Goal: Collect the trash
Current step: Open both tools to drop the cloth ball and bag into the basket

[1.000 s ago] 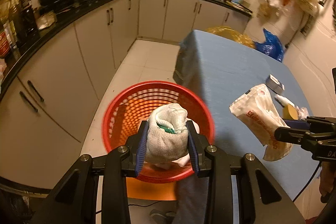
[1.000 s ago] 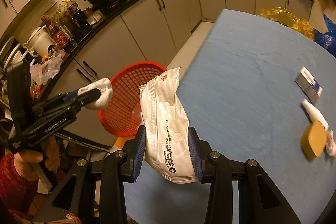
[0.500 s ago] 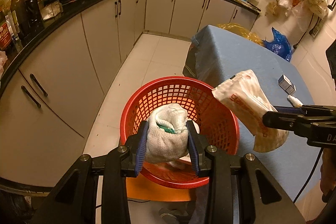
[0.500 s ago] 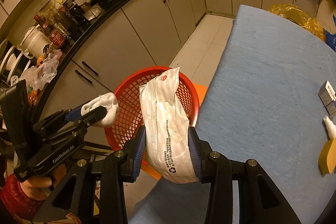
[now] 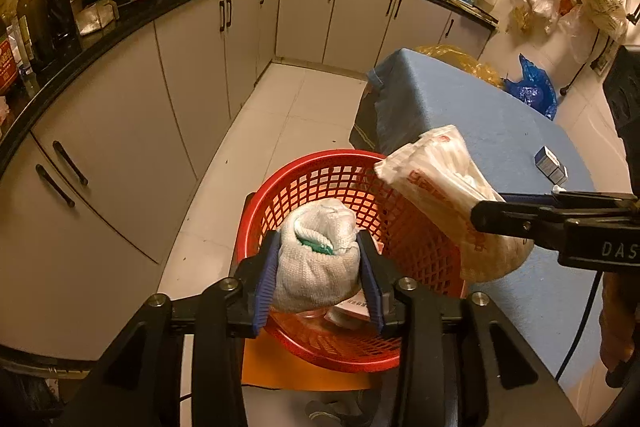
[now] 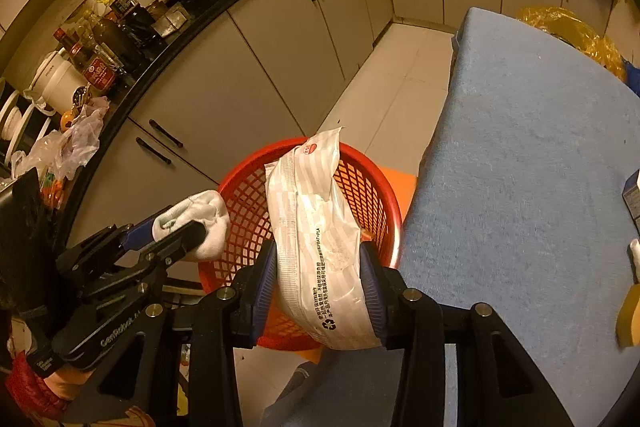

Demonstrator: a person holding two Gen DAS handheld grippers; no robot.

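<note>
**Two pieces of trash hanging over the red basket**

The left hand-held gripper (image 5: 318, 269) is clamping a balled white cloth (image 5: 316, 259) with a green patch, its blue pads pressing both sides, right above the red basket (image 5: 348, 343) on the floor. The right hand-held gripper (image 6: 320, 283) is squeezing a crinkled white wrapper (image 6: 320, 235) — a recycling mark and "PBAT+PLA" are reading along its edge — over the basket's rim. "GenRobot" is showing on the left tool's body. The basket is sitting just beside the blue tabletop (image 6: 520, 187), where a small box (image 5: 551, 165) is lying; paper scraps are already lying inside the basket.
</note>
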